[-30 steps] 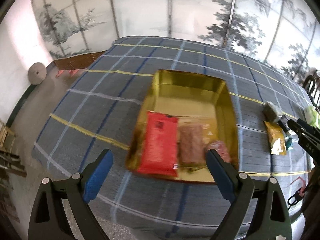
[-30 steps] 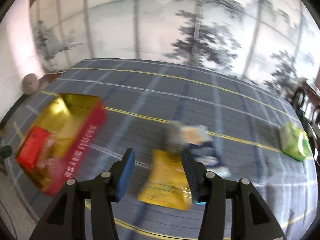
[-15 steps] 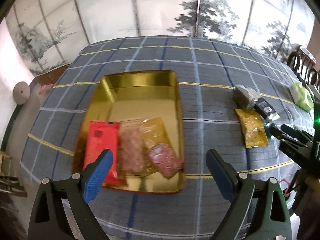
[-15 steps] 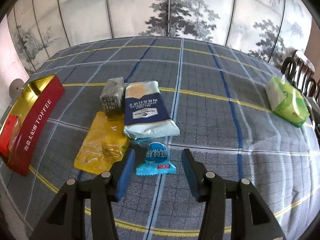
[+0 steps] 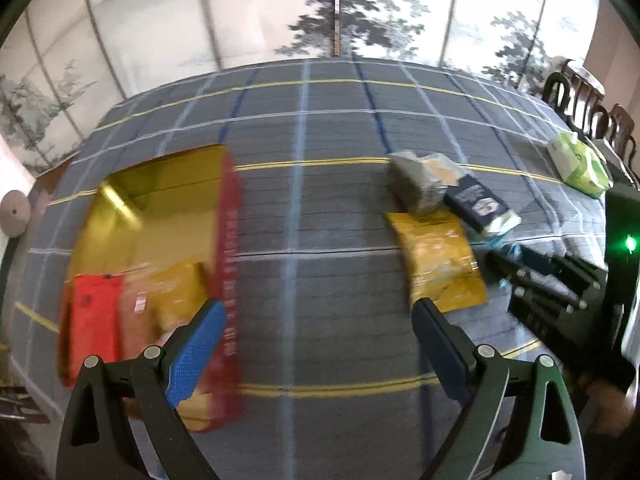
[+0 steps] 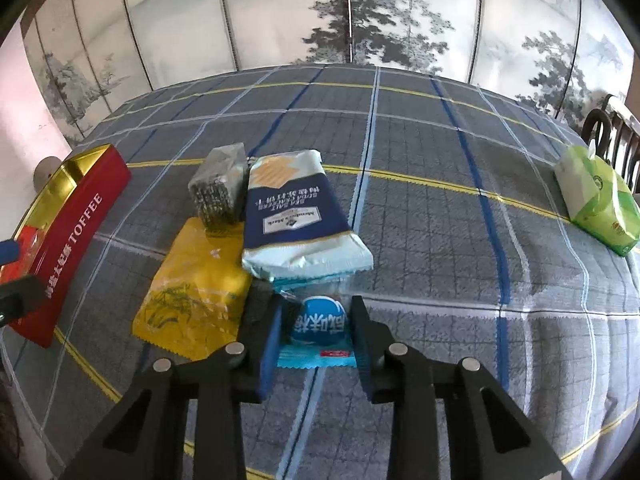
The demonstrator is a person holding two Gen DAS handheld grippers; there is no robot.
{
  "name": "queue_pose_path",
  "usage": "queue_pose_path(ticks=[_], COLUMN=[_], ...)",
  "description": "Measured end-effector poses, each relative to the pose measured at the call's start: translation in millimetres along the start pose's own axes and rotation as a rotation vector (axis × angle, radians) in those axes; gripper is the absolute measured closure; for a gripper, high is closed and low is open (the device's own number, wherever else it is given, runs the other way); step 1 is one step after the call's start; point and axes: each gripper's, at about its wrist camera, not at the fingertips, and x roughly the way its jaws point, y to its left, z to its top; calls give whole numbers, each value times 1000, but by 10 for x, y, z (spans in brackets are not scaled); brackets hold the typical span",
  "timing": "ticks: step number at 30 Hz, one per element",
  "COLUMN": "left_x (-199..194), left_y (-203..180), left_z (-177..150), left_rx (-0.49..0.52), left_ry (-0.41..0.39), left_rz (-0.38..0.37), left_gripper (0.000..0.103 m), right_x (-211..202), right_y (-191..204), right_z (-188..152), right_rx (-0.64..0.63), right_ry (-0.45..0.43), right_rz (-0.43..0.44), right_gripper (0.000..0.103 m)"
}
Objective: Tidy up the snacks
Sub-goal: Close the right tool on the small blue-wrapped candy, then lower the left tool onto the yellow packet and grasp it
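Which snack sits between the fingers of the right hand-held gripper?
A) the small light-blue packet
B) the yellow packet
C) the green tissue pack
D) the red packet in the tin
A: the right hand-held gripper has its fingers on either side of the small light-blue packet, lying on the tablecloth.

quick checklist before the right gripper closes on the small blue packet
1. Right gripper jaws astride the blue packet: ok.
2. Jaws closed on it: not ok, gaps show on both sides.
3. Cracker pack off the packet: not ok, its near edge overlaps the packet's top.
4. Yellow pouch outside the jaws: ok.
5. Toffee tin has room: ok, far half bare in the left view.
6. Left gripper out of the way: ok, open, holding nothing.
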Motion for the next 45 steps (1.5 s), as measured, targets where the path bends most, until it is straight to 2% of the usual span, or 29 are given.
queue_pose_path(ticks=[5,10,14,19,27,33,39,45], left_x=[124,212,289,417,689,796,825,753], left_y=[-314,-578,-696,-774,-743,-785,-774,-796], left_z=[72,115,150,203,260,253,236,192], left_rx=[33,61,61,60,0,23,18,45], left_ry=[6,0,6,11,73,85,102,78], left_rz=[-46,-76,-88,-68,-40,-20,-29,-45], left_gripper=[11,9,7,6,6,6,19,42], right_x=[-126,-222,-199,-95,-21,-19,-22,-18], right_y=[-118,-434,-675,-781,-793,-797,-790,-785], right_z=[-146,-249,-205,-91,22,24,20,23], right_rx=[11,42,76,84,93,92,91,91], right_ry=[-1,-15,-31,-59,-66,-65,-65,-65], right_rz=[8,-58,-98,-134,-136,-137,-138,-138], right_gripper=[71,71,71,71,71,71,71,70])
